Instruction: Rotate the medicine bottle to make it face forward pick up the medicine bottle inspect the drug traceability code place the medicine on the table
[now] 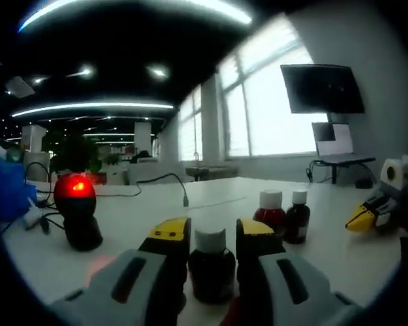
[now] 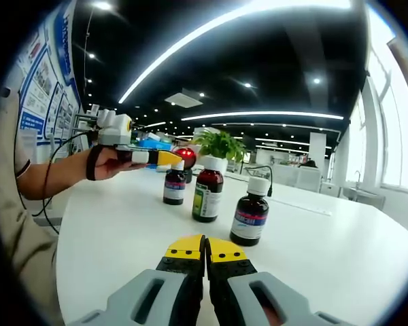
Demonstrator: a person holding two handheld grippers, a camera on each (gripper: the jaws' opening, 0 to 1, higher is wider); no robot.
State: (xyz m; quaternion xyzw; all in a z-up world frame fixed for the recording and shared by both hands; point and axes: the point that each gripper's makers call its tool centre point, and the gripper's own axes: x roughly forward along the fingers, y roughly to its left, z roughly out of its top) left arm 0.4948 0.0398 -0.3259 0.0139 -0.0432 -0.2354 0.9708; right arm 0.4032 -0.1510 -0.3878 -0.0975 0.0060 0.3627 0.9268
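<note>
Left tongs around a bottle, right tongs closed together

The left gripper (image 1: 211, 234) has its jaws on both sides of a medicine bottle (image 1: 211, 266) standing on the white table (image 1: 136, 217); whether they squeeze it cannot be told. The right gripper (image 2: 205, 249) is pressed together, holding nothing. Farther off stand three more bottles (image 2: 249, 218) and a red-lit scanner (image 1: 76, 210).
</note>
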